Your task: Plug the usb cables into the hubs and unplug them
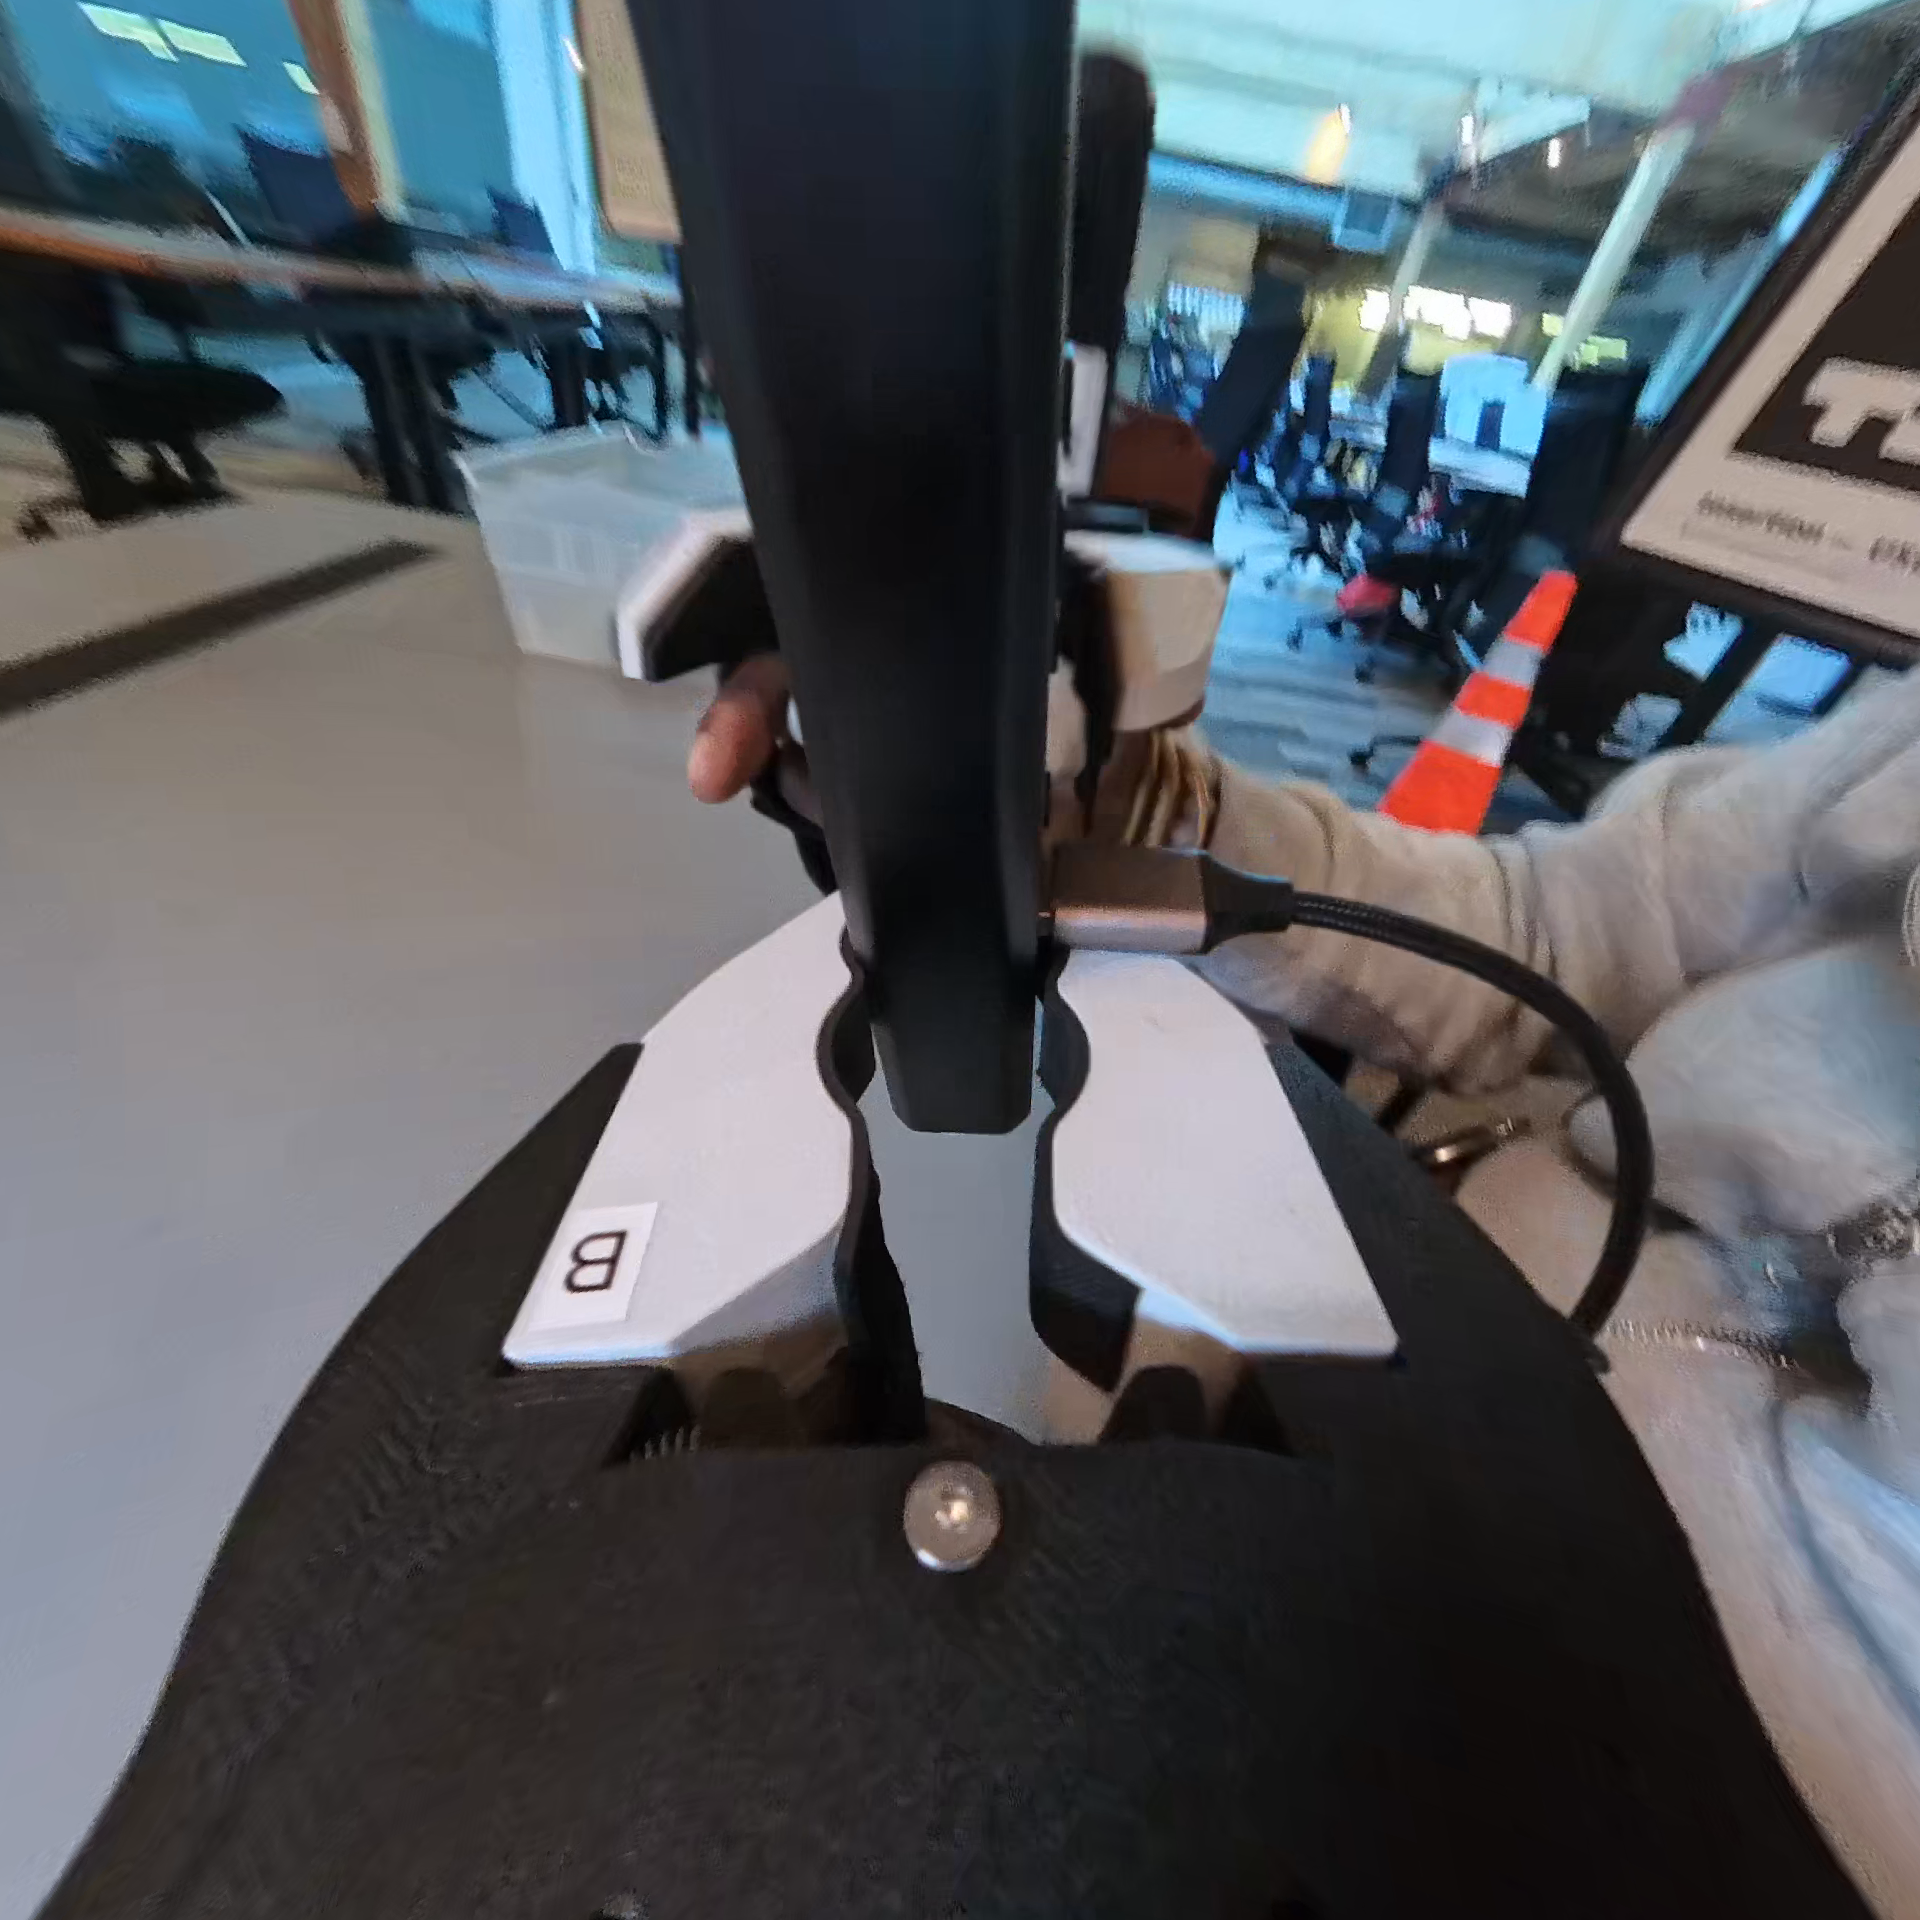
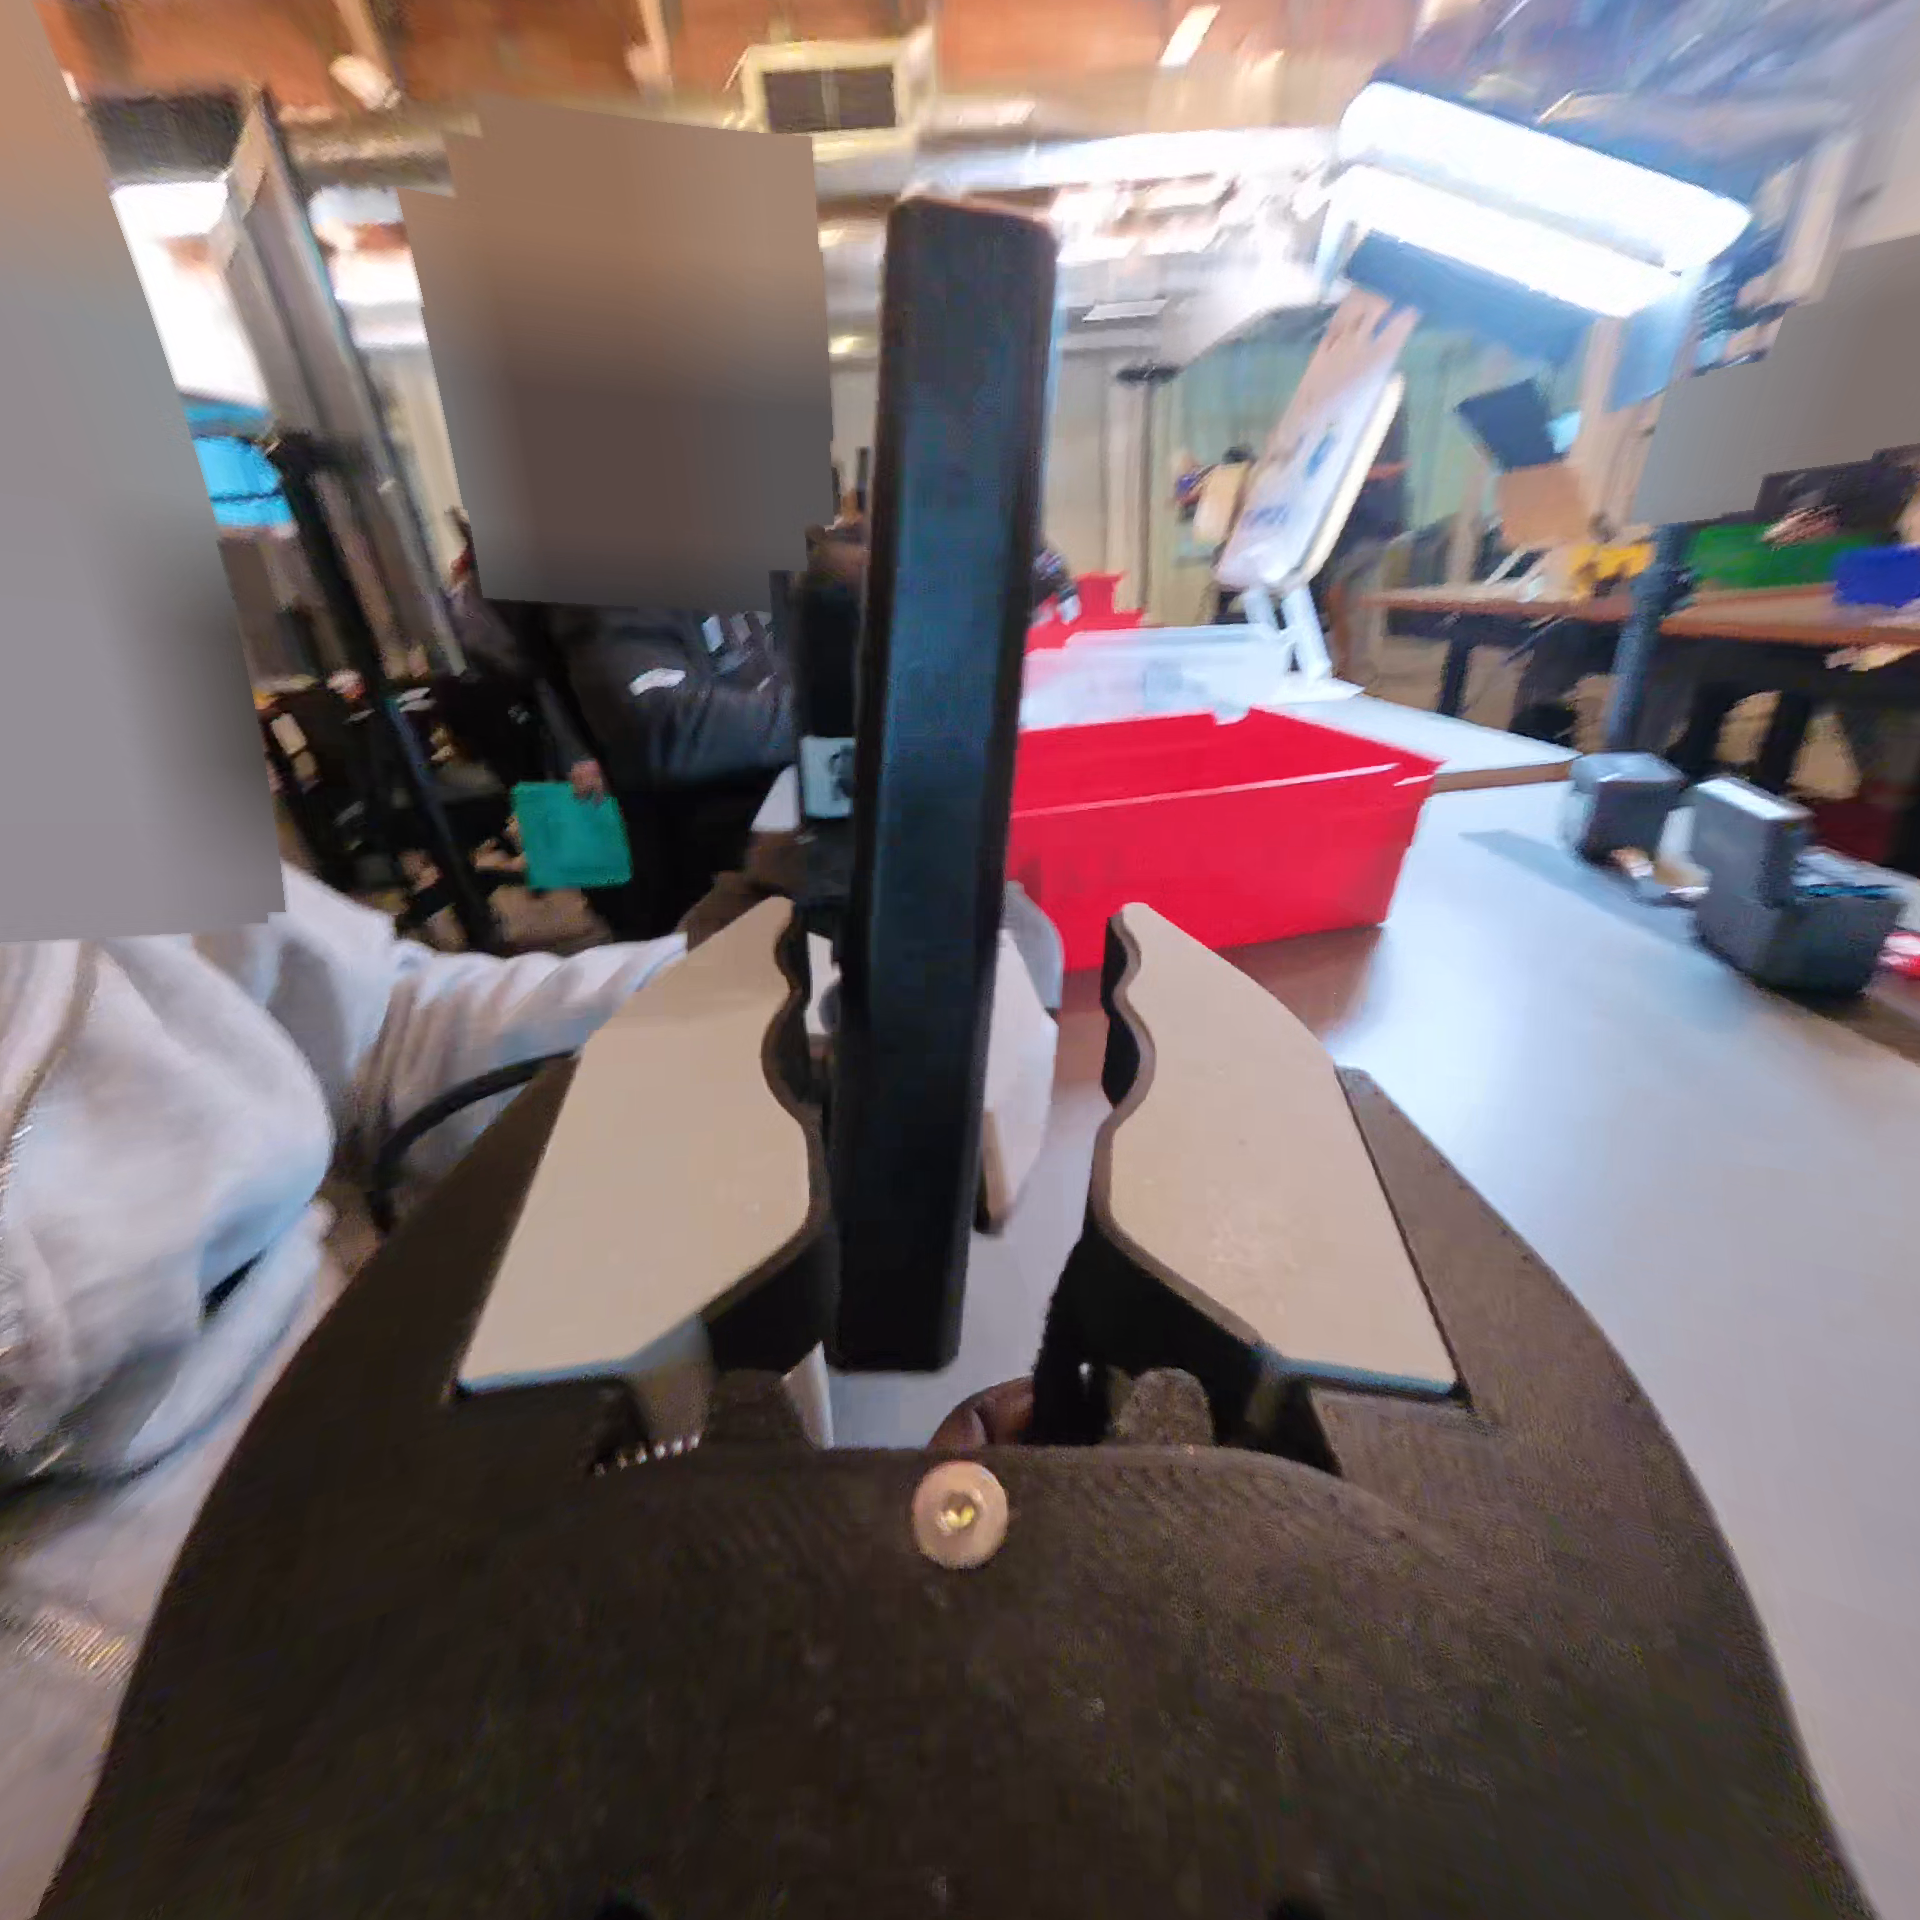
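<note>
A long black USB hub [image 1: 914, 520] stands upright over the grey table. My left gripper [image 1: 951, 966] is shut on its lower part. A grey metal USB plug [image 1: 1132, 899] on a black braided cable [image 1: 1558, 997] meets the hub's right side just above my right fingertip; how far it is pushed in is hidden. In the right wrist view the same hub [image 2: 935, 727] stands between the fingers of my right gripper [image 2: 956, 925], which is open. The hub lies against its left finger, with a gap to the right finger. The cable shows as a dark loop [image 2: 436, 1122] at the left.
A red bin [image 2: 1216, 821] stands on the table behind the hub, and grey boxes [image 2: 1756, 894] sit at the far right. A clear plastic bin [image 1: 582, 551] stands farther back. A grey sleeve [image 1: 1558, 894] reaches in from the right. An orange cone [image 1: 1475, 717] stands on the floor. Left tips to right tips: about 6 cm.
</note>
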`<state>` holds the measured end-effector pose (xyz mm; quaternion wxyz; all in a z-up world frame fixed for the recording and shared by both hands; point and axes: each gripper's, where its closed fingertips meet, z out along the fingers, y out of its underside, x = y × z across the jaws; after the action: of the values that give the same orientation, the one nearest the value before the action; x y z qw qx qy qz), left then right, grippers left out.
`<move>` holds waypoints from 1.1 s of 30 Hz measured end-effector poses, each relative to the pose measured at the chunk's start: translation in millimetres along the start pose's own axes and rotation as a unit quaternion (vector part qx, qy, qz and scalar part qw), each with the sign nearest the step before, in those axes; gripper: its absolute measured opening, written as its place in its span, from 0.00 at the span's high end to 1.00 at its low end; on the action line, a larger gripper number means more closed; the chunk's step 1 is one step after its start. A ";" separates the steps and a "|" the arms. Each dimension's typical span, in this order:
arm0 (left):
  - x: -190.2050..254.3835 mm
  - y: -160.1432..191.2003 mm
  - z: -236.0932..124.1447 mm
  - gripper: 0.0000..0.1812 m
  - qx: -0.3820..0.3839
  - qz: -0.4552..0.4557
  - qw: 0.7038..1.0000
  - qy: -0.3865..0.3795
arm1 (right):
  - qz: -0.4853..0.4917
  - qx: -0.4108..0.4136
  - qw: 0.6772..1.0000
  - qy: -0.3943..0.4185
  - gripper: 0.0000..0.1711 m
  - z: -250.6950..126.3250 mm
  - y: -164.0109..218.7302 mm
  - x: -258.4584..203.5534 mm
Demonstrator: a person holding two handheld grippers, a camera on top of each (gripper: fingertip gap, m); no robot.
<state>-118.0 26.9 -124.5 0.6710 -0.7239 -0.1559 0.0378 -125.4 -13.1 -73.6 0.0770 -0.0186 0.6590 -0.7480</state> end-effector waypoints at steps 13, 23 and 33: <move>16.6 3.1 18.8 0.73 0.008 -0.021 0.999 0.046 | -0.001 0.109 0.991 -0.074 0.82 2.5 -22.2 -23.8; -5.0 0.3 14.6 0.83 0.017 0.028 0.998 -0.046 | -0.011 0.076 0.997 -0.033 0.81 5.5 -12.4 -10.3; -72.1 -30.2 -39.1 0.83 0.079 0.142 0.920 -0.357 | 0.002 0.093 0.980 0.174 0.71 -16.5 -21.8 24.7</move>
<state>-181.4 -29.0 -102.1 0.6133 -0.6218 -0.2767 0.4009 -153.9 2.3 -56.0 -0.0356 0.1203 0.5902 -0.7974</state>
